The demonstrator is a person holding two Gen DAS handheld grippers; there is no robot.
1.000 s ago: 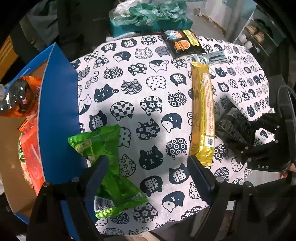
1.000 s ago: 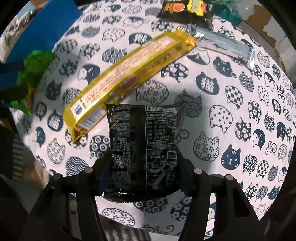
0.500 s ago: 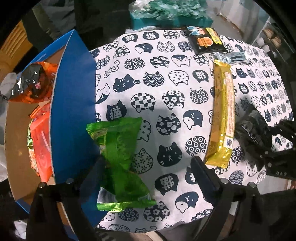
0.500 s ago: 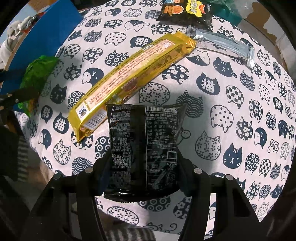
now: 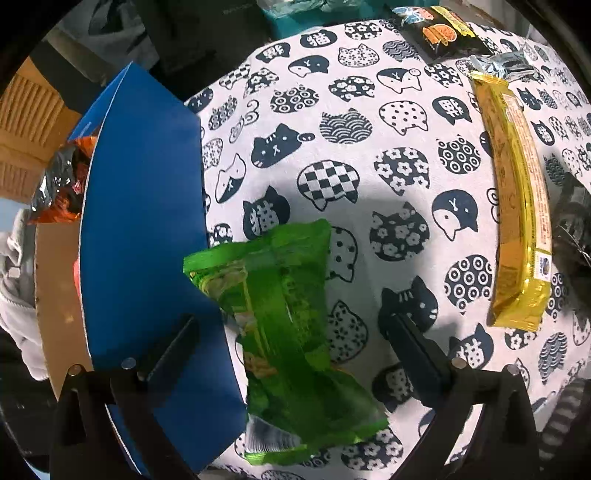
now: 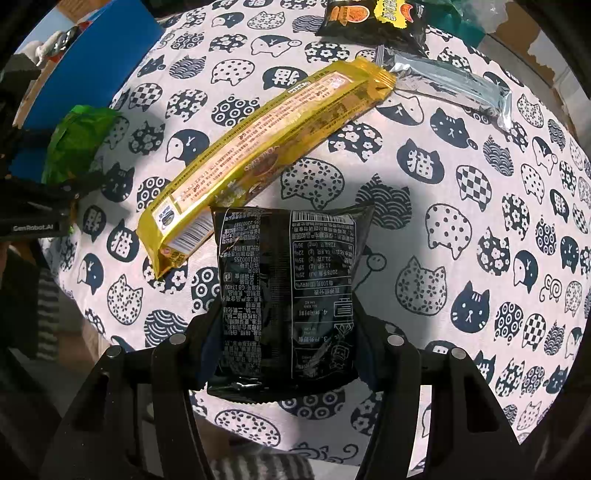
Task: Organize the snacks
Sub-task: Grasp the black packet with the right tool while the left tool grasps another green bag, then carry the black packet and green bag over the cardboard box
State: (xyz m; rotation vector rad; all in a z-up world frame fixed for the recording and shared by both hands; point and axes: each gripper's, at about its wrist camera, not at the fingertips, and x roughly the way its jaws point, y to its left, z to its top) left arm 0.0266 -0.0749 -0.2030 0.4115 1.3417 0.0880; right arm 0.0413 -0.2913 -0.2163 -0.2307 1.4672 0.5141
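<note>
On the cat-print tablecloth [image 5: 369, 122], near its edge closest to me, my left gripper [image 5: 288, 332] has just been opening; its jaws stand wide apart with a green snack bag [image 5: 284, 317] lying loose between them, neither finger pressing it. That bag rests partly on the blue flap of a cardboard box [image 5: 144, 221] at the cloth's left edge, where an orange packet [image 5: 62, 184] already sits. My right gripper [image 6: 284, 332] is clamped on a black snack pouch [image 6: 288, 295], both fingers squeezing its sides. Just beside it lies a long yellow packet [image 6: 266, 147], its far end touching a silver wrapper [image 6: 450, 85]. At the far edge sits a black-and-orange bag [image 6: 369, 18].
</note>
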